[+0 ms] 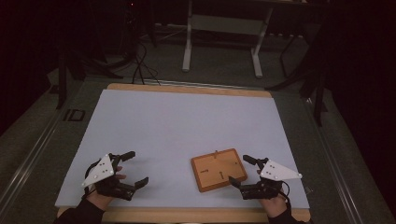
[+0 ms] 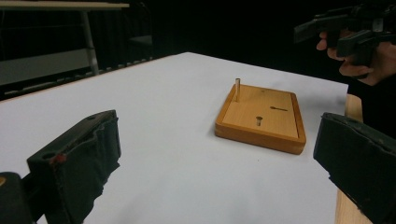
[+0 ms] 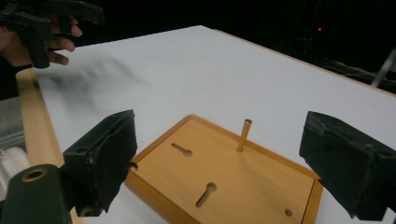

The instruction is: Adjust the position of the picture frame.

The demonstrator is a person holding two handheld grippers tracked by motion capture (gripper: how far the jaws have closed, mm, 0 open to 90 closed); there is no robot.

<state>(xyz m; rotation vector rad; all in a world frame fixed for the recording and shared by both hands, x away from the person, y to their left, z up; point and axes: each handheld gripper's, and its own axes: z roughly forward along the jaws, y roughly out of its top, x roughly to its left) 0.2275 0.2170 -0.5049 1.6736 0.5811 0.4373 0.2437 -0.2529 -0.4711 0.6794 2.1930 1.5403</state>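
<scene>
A flat wooden board (image 1: 218, 169) with a raised rim lies on the white table sheet (image 1: 187, 126) near the front right. It has two keyhole slots and one thin upright peg (image 3: 244, 134) at its far edge. My right gripper (image 1: 243, 172) stands open just right of the board, its jaws wide on either side of the board (image 3: 224, 177) in the right gripper view. My left gripper (image 1: 135, 168) is open at the front left, with nothing between its jaws. In the left gripper view the board (image 2: 261, 116) sits well ahead, apart from the gripper.
The sheet rests on a wooden table whose edge (image 1: 187, 215) shows at the front. Behind the table stand white desk legs (image 1: 187, 42) and dark cables on the floor. The room around is dark.
</scene>
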